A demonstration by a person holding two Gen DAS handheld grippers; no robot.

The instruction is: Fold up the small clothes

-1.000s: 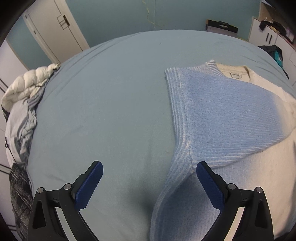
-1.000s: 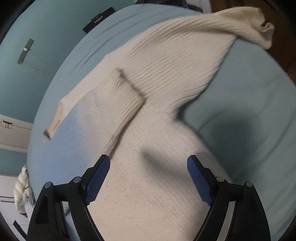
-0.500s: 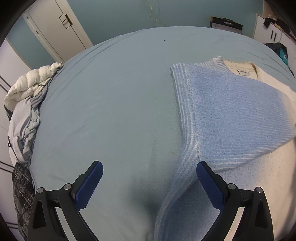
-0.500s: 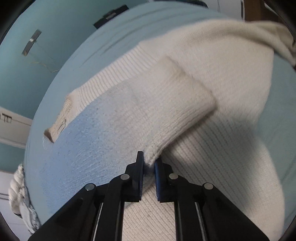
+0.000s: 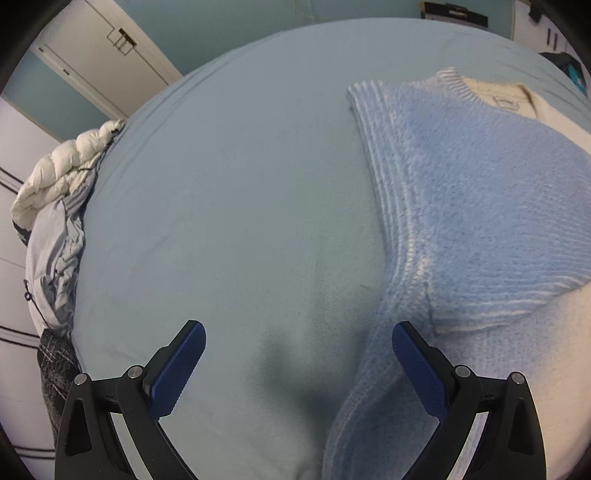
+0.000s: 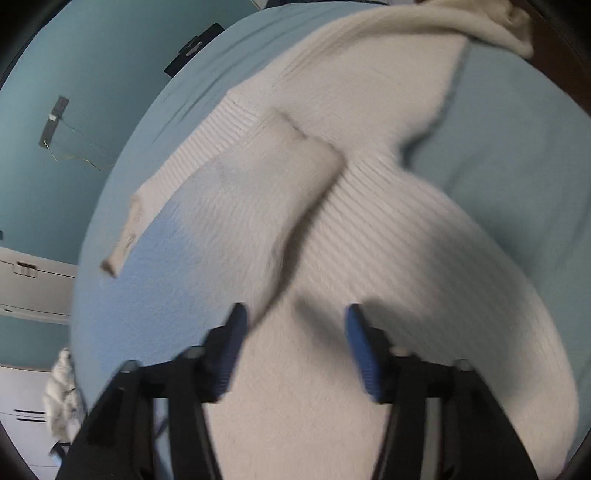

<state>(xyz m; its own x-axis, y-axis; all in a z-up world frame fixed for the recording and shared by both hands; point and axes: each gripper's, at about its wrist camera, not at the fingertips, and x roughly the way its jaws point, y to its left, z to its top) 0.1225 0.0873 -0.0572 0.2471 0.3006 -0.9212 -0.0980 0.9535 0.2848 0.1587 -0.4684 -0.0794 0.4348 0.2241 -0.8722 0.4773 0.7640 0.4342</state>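
Left wrist view: my left gripper has jaws spread wide, nothing between them, hovering over bare bed sheet. One sweater, blue fading to cream, lies from 12 to 5 o'clock; its ribbed left edge runs from 1 o'clock down past my right pad, which sits right at that edge. Neck label at 1 o'clock. Sheet from 9 to 12 o'clock is open fabric. One heap of bedding hangs at the bed's left edge, 9 o'clock. One white door at 11 o'clock.

Right wrist view, motion-blurred: my right gripper has jaws apart, gripping nothing, over the cream body of the sweater. One sleeve lies folded across the chest, cuff at 12 o'clock, its lower end just beside my left pad. Second sleeve trails to 1 o'clock. Bare sheet at 2 to 3 o'clock.
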